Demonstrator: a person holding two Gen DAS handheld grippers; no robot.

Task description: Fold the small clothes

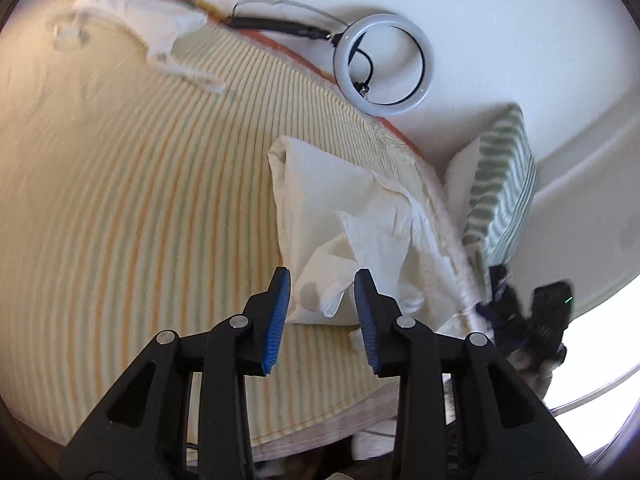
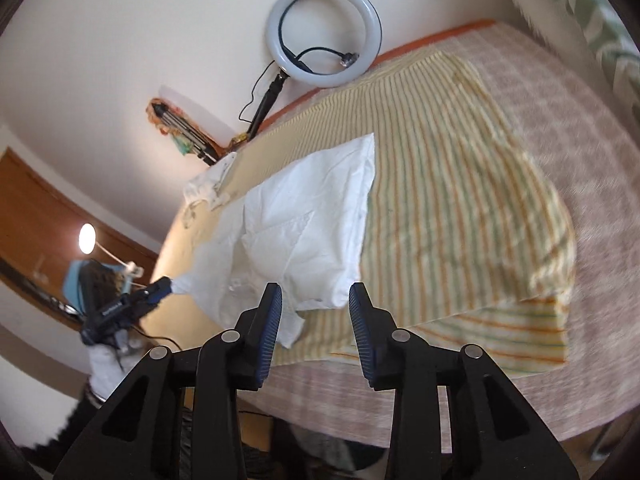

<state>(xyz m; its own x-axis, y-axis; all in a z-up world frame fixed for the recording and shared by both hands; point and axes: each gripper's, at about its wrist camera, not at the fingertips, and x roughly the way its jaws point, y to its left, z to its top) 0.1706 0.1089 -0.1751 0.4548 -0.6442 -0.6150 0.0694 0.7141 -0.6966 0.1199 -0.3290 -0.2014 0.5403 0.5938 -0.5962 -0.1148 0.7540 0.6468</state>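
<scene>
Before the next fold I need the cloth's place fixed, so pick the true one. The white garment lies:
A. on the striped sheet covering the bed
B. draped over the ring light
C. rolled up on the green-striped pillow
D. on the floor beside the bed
A: the white garment lies spread on the striped sheet, the ring light stands apart by the wall, and the green-striped pillow carries nothing rolled up.

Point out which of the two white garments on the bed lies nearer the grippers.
The larger white garment, spread on the striped sheet just ahead of the right gripper. The other white garment lies crumpled at the far end, towards the ring light.
</scene>
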